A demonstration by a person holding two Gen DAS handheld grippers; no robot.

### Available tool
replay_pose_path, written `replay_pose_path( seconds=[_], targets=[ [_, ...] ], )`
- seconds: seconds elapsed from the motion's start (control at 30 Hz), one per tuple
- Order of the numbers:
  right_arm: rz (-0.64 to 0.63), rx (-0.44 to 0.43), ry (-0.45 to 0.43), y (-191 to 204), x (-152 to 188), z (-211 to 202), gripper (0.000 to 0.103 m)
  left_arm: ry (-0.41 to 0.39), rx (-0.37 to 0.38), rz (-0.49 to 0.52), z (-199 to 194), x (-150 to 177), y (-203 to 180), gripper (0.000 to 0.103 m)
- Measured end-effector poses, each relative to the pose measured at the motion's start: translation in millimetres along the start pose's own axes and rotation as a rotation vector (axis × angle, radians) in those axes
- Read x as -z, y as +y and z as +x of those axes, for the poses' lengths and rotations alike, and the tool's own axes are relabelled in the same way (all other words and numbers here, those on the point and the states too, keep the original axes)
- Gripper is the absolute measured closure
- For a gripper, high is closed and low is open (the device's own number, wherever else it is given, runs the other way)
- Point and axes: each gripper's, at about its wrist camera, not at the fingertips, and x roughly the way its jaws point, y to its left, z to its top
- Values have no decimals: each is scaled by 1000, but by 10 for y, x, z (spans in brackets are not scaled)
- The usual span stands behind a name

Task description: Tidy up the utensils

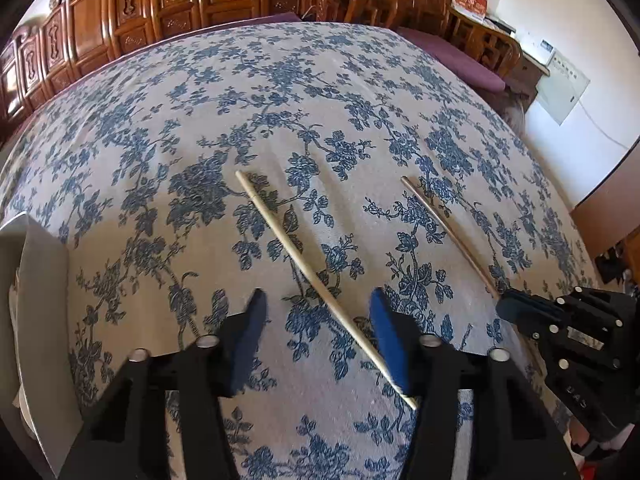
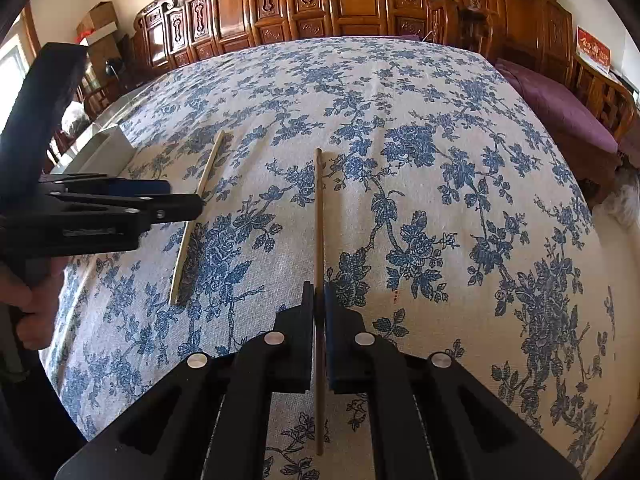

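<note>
- Table [image 2: 440, 92]: blue-floral cloth; carved wooden cabinets [image 2: 340, 4] behind.
- Right gripper [image 2: 319, 300]: clamped on darker chopstick [image 2: 319, 216].
- Left gripper [image 1: 318, 308]: jaws partly apart, straddling pale chopstick [image 1: 288, 236], not pressing it.

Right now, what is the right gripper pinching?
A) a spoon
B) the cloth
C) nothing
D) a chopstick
D: in the right wrist view the right gripper has its pads shut on the darker chopstick, which runs straight out between them.
</note>
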Motion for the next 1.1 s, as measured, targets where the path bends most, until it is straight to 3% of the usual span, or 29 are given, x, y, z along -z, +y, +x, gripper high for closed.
replay_pose_path(
  seconds=[0.13,0.23,0.37,1.1],
  targets=[
    [-4,-1,0,-3,-1,1,97,10,-58,45,56,2,-67,72],
    [-5,0,0,1,-3,5,97,11,-64,54,32,26,-48,90],
    [-11,3,1,45,-3,5,97,23,-59,41,-17,72,75,99],
    [-136,-29,-75,896,-396,-342,97,-106,-55,10,-988,285,603,99]
  ],
)
